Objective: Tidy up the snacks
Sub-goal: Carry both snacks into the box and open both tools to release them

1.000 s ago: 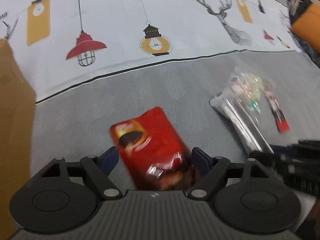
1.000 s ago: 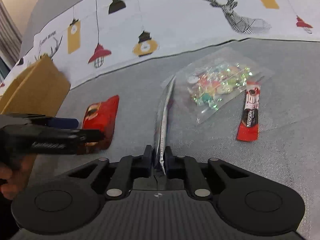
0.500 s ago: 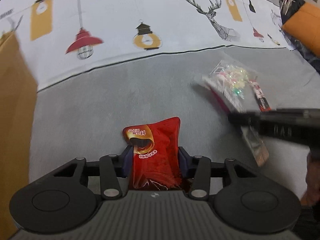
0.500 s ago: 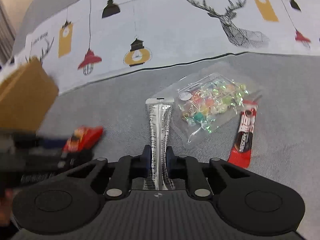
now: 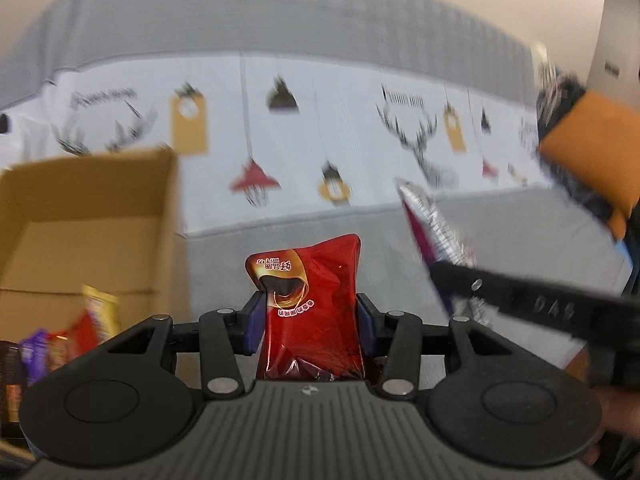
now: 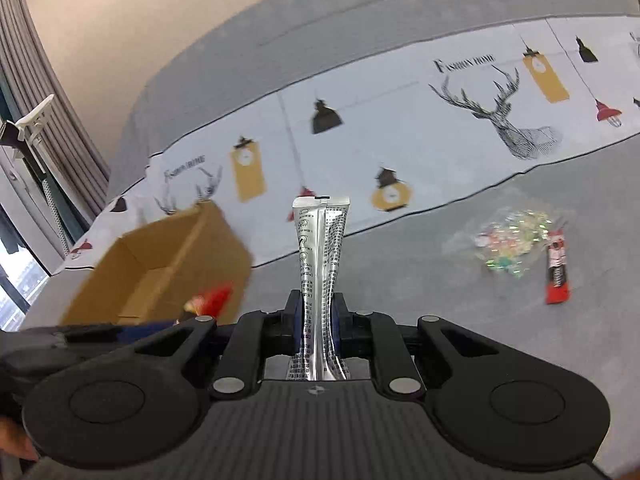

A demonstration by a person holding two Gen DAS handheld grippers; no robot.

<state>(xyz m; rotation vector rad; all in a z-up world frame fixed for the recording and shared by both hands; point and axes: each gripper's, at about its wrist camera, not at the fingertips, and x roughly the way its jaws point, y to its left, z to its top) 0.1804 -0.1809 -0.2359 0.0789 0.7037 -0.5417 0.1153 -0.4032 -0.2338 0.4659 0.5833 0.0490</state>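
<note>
My left gripper is shut on a red snack packet, lifted clear of the grey bedspread. An open cardboard box stands to its left with several wrapped snacks inside. My right gripper is shut on a silver foil sachet that stands upright between its pads. That sachet and the right gripper's body cross the right of the left wrist view. The box shows left in the right wrist view, with the red packet blurred before it.
A clear bag of coloured candies and a red coffee stick lie on the grey bedspread at the right. An orange and black object sits at the far right. Curtains and a window stand at the left.
The left gripper closed on the red packet and lifted it toward the box. The right gripper raised the silver sachet off the bedspread; both views now look higher and further left.
</note>
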